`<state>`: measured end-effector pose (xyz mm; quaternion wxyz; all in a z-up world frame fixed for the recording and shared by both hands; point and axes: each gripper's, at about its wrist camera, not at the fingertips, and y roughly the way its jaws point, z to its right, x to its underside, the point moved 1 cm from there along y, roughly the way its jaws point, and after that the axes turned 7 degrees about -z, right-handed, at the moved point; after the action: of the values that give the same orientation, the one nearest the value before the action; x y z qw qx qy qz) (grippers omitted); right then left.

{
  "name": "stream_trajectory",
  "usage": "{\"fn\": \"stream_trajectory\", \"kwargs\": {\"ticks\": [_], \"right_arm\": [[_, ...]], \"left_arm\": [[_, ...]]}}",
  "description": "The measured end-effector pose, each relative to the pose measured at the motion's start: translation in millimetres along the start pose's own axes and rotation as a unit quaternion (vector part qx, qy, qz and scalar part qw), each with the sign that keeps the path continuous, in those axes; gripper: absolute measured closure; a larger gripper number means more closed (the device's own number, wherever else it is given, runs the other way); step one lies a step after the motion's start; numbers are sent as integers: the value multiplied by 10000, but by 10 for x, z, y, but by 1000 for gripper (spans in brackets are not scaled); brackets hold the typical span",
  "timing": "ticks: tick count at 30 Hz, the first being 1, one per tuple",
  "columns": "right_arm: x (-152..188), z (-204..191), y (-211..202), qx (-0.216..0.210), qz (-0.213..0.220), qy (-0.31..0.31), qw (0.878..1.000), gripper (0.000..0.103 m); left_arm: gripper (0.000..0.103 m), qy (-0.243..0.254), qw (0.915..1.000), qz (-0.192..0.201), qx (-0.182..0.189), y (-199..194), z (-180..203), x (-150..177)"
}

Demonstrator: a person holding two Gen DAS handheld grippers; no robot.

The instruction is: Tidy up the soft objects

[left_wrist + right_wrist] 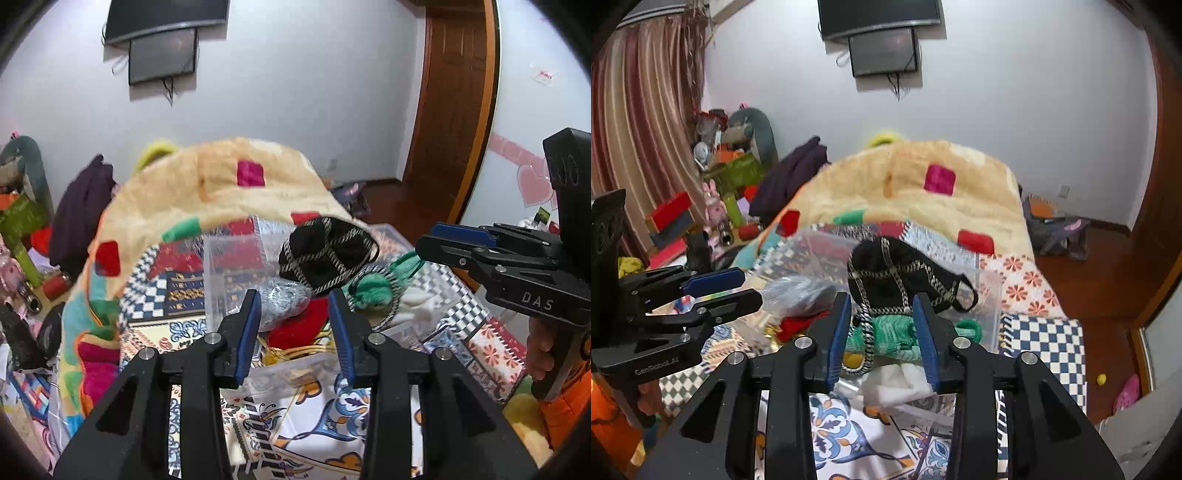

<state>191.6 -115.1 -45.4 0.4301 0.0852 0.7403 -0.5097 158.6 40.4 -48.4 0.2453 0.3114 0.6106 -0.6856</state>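
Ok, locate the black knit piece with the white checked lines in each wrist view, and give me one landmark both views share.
Left wrist view: the black knit piece sits just right of centre, on top of the pile in the clear plastic bin, above the green knit item.
Right wrist view: the black knit piece is at centre, just above the right gripper.
Shared landmark: the wall-mounted TV.

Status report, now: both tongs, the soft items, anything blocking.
Left tongs open, empty. Right tongs open, empty. Black knit piece and green knit piece piled in clear plastic bin. Big plush blanket bunched just behind bin.
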Motion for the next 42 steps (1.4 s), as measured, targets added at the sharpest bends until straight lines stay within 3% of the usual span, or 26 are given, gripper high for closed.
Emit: {"fn": "stream_trajectory", "kwargs": {"ticks": [4,6,10,15,21,25,31,42], "right_arm": [[1,-31,-241,-47,259,-17,9997,69],[13,-63,-364,-51,400,-51,9992,62],[53,-150,-624,-40,683,-143,9976,55],[117,-212,-908,-10,1087,-161,9939,35],[183,-260,-1065,6,1403,-140,9900,19],[231,-290,-1053,47,1449,-158,9893,18],[291,-298,-1049,67,1490,-134,9887,11],[347,-284,-1085,36,1519,-83,9884,10]], "left_arm": [[65,-92,9995,304,-15,-298,80,-9],[64,-133,9989,443,-38,-425,114,-7],[49,-238,9965,792,-91,-697,163,15],[38,-214,9928,1158,-205,-974,282,63],[27,-176,9888,1452,-310,-1184,400,148],[13,-159,9868,1564,-398,-1250,440,199],[6,-68,9842,1672,-577,-1297,507,246],[4,-80,9844,1657,-587,-1270,498,254]]}}
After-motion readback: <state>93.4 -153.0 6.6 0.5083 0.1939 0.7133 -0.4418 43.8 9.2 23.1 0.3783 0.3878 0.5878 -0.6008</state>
